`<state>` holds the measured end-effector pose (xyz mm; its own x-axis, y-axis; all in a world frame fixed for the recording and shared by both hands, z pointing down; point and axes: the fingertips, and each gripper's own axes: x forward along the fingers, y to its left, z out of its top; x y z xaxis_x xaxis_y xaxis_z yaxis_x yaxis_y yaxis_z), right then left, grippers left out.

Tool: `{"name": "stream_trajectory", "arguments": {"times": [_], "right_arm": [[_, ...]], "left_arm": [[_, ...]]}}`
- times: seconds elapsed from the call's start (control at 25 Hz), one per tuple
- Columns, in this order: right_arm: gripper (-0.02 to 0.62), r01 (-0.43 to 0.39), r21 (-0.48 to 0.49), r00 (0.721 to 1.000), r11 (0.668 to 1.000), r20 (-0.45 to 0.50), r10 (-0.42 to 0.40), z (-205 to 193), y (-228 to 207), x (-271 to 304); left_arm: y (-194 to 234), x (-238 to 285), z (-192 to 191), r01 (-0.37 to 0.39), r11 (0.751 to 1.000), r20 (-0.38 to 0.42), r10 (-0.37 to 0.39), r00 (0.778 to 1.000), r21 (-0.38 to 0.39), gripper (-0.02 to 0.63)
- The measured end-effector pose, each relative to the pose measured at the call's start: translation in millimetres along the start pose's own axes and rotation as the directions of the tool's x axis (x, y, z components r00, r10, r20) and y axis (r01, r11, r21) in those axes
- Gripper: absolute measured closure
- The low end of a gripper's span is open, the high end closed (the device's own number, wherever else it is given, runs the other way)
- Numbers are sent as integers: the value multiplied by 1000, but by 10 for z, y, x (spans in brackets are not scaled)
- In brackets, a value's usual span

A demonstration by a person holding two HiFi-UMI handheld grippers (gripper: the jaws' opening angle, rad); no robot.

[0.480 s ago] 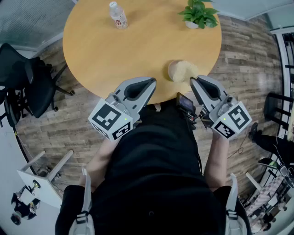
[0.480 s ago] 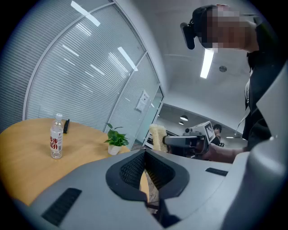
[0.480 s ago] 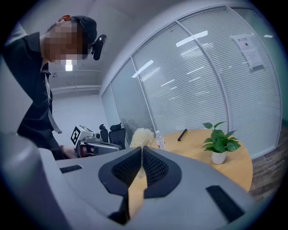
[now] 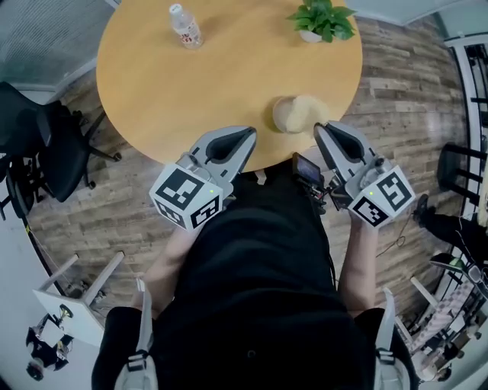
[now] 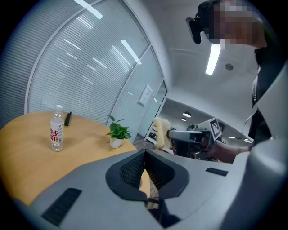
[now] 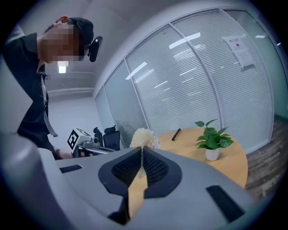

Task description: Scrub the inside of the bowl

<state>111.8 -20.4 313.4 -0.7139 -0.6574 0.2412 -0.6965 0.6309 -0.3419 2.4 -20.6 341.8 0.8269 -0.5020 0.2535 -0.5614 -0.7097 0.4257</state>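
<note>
A tan bowl (image 4: 287, 114) sits near the front edge of the round wooden table (image 4: 191, 91), with a fluffy cream scrubber (image 4: 313, 111) leaning against its right side. The same fluffy tuft (image 6: 141, 136) shows just past the right jaws, and the left gripper view catches it too (image 5: 161, 132). My left gripper (image 4: 250, 131) is shut and empty over the table's front edge, left of the bowl. My right gripper (image 4: 319, 126) is shut and empty, just below and to the right of the scrubber. The bowl's inside cannot be seen.
A water bottle (image 4: 185, 25) stands at the table's far left and a potted plant (image 4: 320, 21) at the far right. A black pen-like item (image 6: 176, 133) lies on the table. A black office chair (image 4: 46, 129) stands to the left on the wood floor.
The head view has shifted slightly, so the table things sit a little further left. Both grippers stay shut at the table's front edge.
</note>
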Motion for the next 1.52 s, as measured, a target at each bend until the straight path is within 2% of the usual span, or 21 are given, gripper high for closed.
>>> {"name": "stream_trajectory", "arguments": {"times": [0.16, 0.4, 0.72, 0.8, 0.88, 1.12, 1.24, 1.32, 1.4, 1.52], "right_arm": [[571, 53, 29, 999, 998, -6, -53, -46, -119, -79], [571, 113, 62, 994, 992, -16, -112, -93, -221, -257], [571, 149, 107, 988, 983, -44, -145, -177, -324, -377], [571, 160, 114, 987, 980, -52, -155, -187, -353, -422], [571, 169, 121, 985, 978, -59, -163, -194, -392, -458], [571, 171, 132, 984, 976, -82, -161, -223, -463, -482], [571, 169, 136, 983, 976, -100, -156, -255, -483, -490], [571, 170, 141, 982, 975, -112, -155, -277, -517, -505], [571, 169, 147, 981, 975, -119, -152, -286, -559, -524], [571, 167, 155, 980, 974, -132, -147, -307, -597, -558]], "left_arm": [[193, 113, -165, -67, 996, -69, 63, 996, -54, 592], [267, 382, -458, -52, 988, -152, 30, 988, -145, 592], [414, 680, -788, -83, 981, -256, 36, 966, -173, 591], [438, 737, -880, -94, 979, -285, 39, 958, -181, 580], [461, 810, -979, -104, 976, -317, 38, 948, -193, 523], [560, 1033, -1233, -145, 959, -375, 45, 926, -242, 503], [632, 1116, -1371, -181, 932, -394, 45, 918, -315, 488], [689, 1166, -1465, -211, 893, -394, 41, 918, -399, 482], [730, 1218, -1556, -233, 843, -392, 29, 919, -485, 472], [748, 1277, -1687, -259, 793, -407, 15, 913, -552, 456]]}}
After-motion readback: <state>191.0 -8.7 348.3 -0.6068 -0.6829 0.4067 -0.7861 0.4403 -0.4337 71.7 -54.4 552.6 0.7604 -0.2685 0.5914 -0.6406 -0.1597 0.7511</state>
